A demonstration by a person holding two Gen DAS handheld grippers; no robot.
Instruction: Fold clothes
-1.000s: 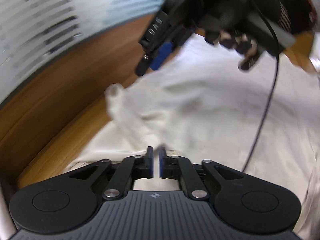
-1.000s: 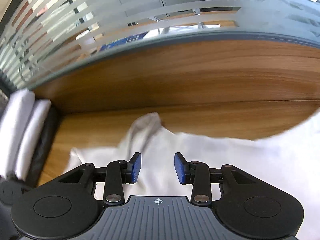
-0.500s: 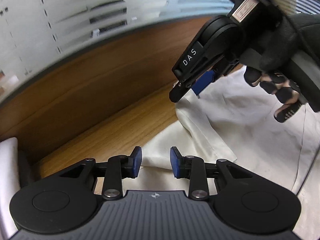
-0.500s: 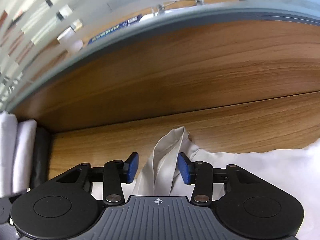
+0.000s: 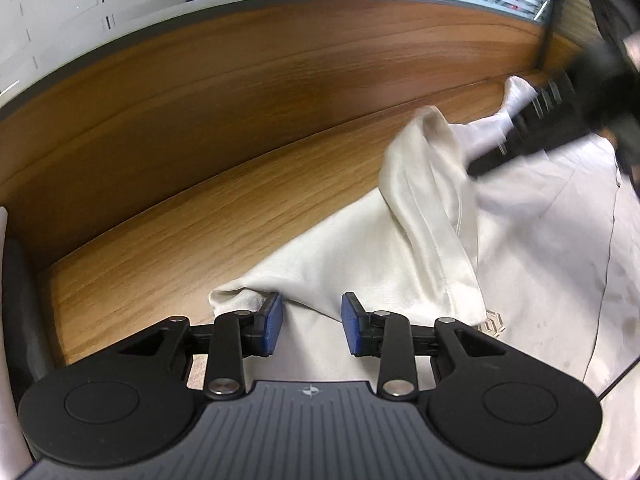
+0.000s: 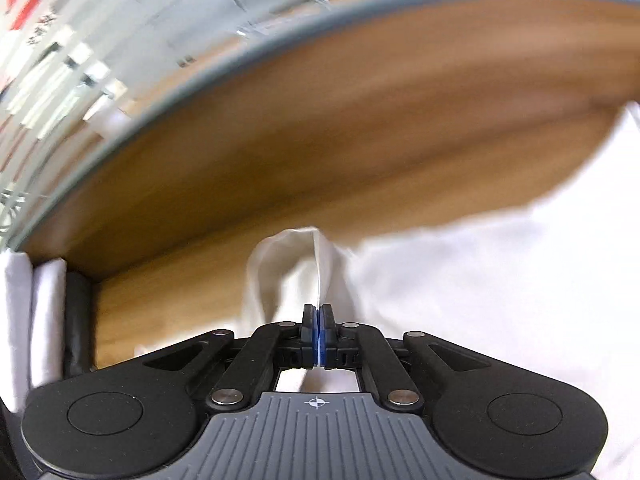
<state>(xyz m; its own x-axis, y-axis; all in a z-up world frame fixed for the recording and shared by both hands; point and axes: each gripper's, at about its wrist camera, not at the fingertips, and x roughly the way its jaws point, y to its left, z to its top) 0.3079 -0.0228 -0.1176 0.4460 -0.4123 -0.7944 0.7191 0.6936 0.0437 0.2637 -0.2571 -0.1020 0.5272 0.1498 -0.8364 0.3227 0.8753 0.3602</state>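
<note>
A cream white garment (image 5: pixel 540 260) lies spread on the wooden table (image 5: pixel 200 208). My left gripper (image 5: pixel 312 320) stands open low over its near left corner, with cloth under and between the blue pads but not pinched. A raised sleeve (image 5: pixel 424 200) hangs from my right gripper (image 5: pixel 516 136), blurred at the upper right, held by a gloved hand. In the right wrist view the right gripper (image 6: pixel 318 332) is shut on a thin upright fold of the garment (image 6: pixel 480 280), lifted off the table (image 6: pixel 160 300).
A wooden back panel (image 5: pixel 280 80) with frosted striped glass above closes off the table's far side. A stack of folded white cloth (image 6: pixel 24 312) beside a dark upright piece (image 6: pixel 78 320) sits at the left end. A thin cable (image 5: pixel 612 220) crosses the garment.
My right gripper has shut on the sleeve fold that stood between its pads and has tilted. My left gripper opened and moved left to the garment's corner.
</note>
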